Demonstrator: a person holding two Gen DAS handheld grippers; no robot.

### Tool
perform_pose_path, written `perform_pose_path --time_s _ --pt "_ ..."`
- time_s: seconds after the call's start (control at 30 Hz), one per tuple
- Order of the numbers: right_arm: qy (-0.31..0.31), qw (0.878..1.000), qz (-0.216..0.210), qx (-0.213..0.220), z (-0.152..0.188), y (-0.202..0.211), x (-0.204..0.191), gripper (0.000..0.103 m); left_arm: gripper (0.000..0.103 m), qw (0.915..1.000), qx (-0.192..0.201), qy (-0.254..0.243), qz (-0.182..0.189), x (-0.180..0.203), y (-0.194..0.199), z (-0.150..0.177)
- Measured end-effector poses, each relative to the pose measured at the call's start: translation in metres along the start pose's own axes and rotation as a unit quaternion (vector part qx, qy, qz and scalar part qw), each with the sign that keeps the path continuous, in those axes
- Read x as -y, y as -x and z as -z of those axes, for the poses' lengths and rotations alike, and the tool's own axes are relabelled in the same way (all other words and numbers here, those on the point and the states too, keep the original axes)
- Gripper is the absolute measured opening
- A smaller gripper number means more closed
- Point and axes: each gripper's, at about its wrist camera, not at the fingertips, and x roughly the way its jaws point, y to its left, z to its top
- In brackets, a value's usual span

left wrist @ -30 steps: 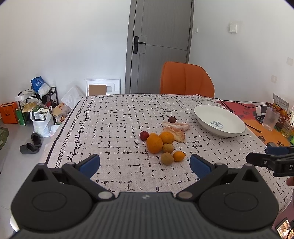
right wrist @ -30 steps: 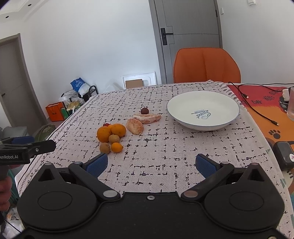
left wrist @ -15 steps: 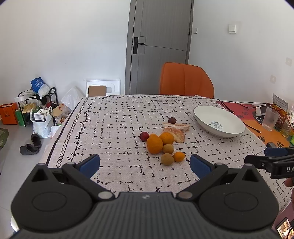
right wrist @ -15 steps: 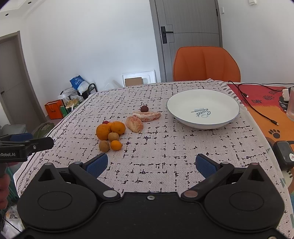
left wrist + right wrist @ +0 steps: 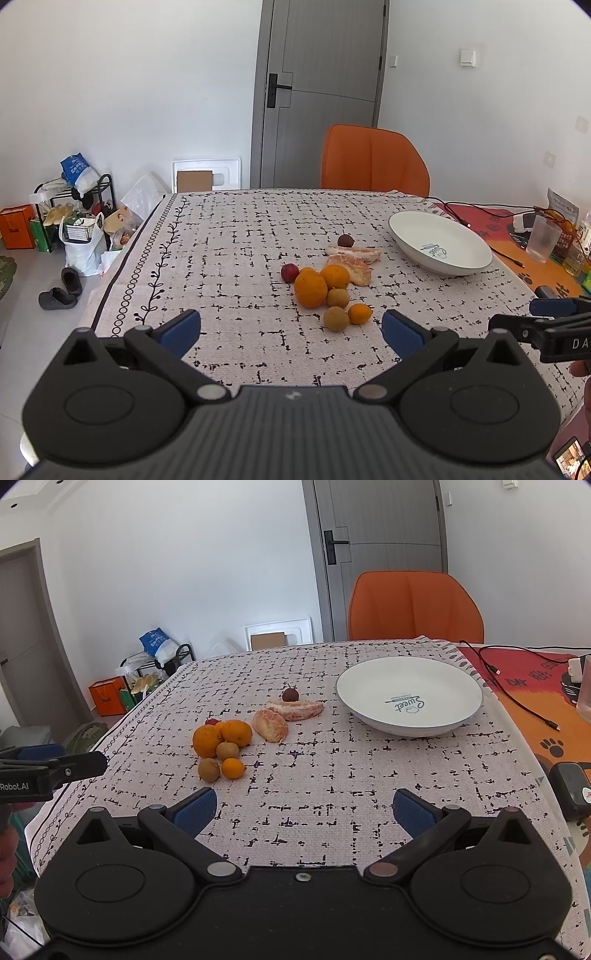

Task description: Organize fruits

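White china marks the goal of the tidy-up: a shallow bowl [image 5: 409, 698] with "Sweet" printed inside sits toward the right edge of the table [image 5: 332, 782], nothing in it. A cream tablecloth [image 5: 229, 258] with broken black lines covers the table, and the fruit lies loose on it near the middle, left of the bowl and well apart from it.

The cluster holds two oranges [image 5: 310, 289] touching one another, two brownish kiwis [image 5: 336, 318] just in front of them, and a small orange citrus [image 5: 359, 313] beside the nearer kiwi. A small red fruit [image 5: 290, 272] sits against the oranges on their left. Toward the far edge lie two peeled citrus pieces [image 5: 270, 725], and a dark fruit with a stem [image 5: 290, 694] stands just behind the longer one.

The left gripper [image 5: 291, 330] hangs over the near edge with its blue-padded jaws spread wide, the kiwi and small citrus framed between them but not touched. The right gripper [image 5: 304, 810] also hovers above the near edge, jaws spread and holding nothing, over bare cloth between the cluster and the bowl.

An orange chair [image 5: 415, 607] stands at the far edge, and a black cable [image 5: 517, 698] trails across the red mat beyond the cloth's right side.
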Motion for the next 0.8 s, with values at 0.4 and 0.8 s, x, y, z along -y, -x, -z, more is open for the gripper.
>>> perform_pose_path --time_s 0.4,0.8 --pt "0.003 1.000 0.003 0.001 -0.001 -0.001 0.001 0.103 0.103 1.0000 0.002 0.003 0.002 -0.001 0.000 -0.001" --pt "-0.007 1.000 -0.017 0.002 -0.003 -0.010 0.010 0.103 0.103 0.9996 0.006 0.021 0.018 -0.008 -0.013 -0.003"
